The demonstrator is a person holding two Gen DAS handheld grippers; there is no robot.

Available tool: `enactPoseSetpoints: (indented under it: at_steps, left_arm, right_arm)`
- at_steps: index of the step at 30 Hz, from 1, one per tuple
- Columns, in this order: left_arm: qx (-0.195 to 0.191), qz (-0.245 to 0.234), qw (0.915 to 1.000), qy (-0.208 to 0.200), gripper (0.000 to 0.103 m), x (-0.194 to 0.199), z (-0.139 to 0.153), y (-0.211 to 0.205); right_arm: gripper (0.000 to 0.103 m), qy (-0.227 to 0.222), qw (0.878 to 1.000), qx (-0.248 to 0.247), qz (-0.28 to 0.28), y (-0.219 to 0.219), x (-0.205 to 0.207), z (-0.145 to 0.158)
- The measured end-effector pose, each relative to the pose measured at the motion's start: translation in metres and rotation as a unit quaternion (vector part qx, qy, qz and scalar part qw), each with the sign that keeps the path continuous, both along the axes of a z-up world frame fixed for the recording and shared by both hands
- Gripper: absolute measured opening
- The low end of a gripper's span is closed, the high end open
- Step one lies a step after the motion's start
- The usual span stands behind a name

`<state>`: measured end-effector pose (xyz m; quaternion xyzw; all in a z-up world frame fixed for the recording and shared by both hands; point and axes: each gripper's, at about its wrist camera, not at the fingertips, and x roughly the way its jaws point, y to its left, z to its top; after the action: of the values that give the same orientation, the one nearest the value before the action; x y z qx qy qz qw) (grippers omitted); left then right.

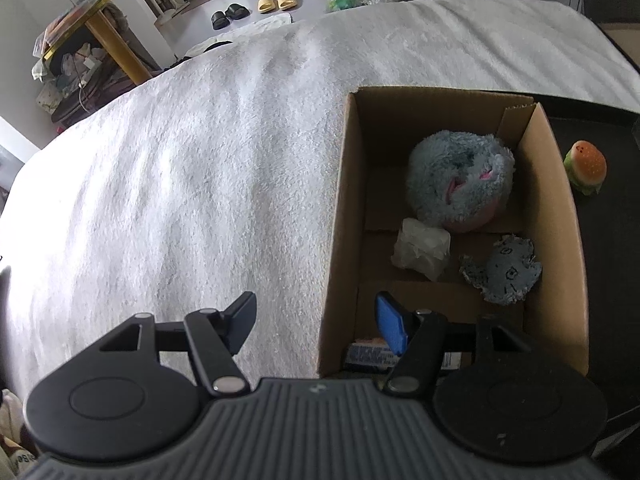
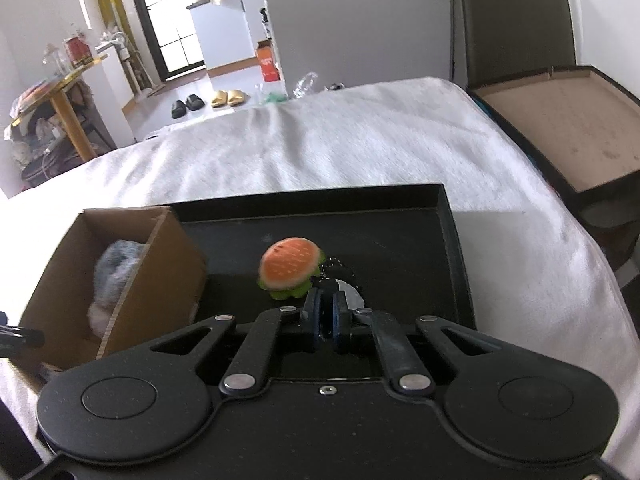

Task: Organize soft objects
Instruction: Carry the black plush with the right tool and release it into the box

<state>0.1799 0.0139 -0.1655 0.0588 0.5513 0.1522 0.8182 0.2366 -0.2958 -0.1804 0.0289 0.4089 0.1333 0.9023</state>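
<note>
A cardboard box (image 1: 344, 208) stands on the white bed and holds a blue-grey plush (image 1: 460, 184), a crumpled white packet (image 1: 422, 254) and a small blue-grey cloth toy (image 1: 502, 270). My left gripper (image 1: 316, 320) is open and empty, straddling the box's left wall near its front. A soft hamburger toy (image 2: 290, 268) hangs over the black tray (image 2: 452, 248) beside the box (image 2: 160, 280). My right gripper (image 2: 326, 312) is shut on a black chain or strap joined to the hamburger toy (image 1: 586, 168).
The white fleece blanket (image 1: 180, 180) covers the bed left of the box. A flat snack packet (image 1: 370, 356) lies in the box's front. An open dark box (image 2: 568, 128) sits at the right bed edge. Slippers (image 2: 228, 98) lie on the floor beyond.
</note>
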Motion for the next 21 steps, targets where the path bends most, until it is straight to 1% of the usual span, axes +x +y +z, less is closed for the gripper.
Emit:
enactPoseSetpoints:
  at_steps: [4,8,13,16,21]
  left_arm:
    - [-0.020,0.002,0.9998,-0.009,0.064,-0.006,0.000,0.006]
    - [-0.034,-0.009,0.9992,-0.019,0.064,-0.010,0.000,0.009]
    - [-0.046,-0.019,0.9983,-0.030,0.064,-0.014,0.002,0.010]
    - [-0.061,-0.020,0.9974,-0.035,0.064,-0.015,0.002,0.014]
    - [-0.082,-0.019,0.9954,-0.045,0.063,-0.018,0.004,0.023]
  right_arm:
    - [0.005,-0.009,1.000,-0.001,0.009,0.008,-0.007,0.010]
    - [0.005,-0.016,1.000,-0.001,0.012,0.016,-0.013,0.019]
    - [0.006,-0.020,1.000,-0.002,0.016,0.028,-0.019,0.027]
    - [0.006,-0.017,1.000,0.006,0.019,0.034,-0.021,0.032]
    - [0.005,-0.022,0.999,0.003,0.030,0.050,-0.027,0.043]
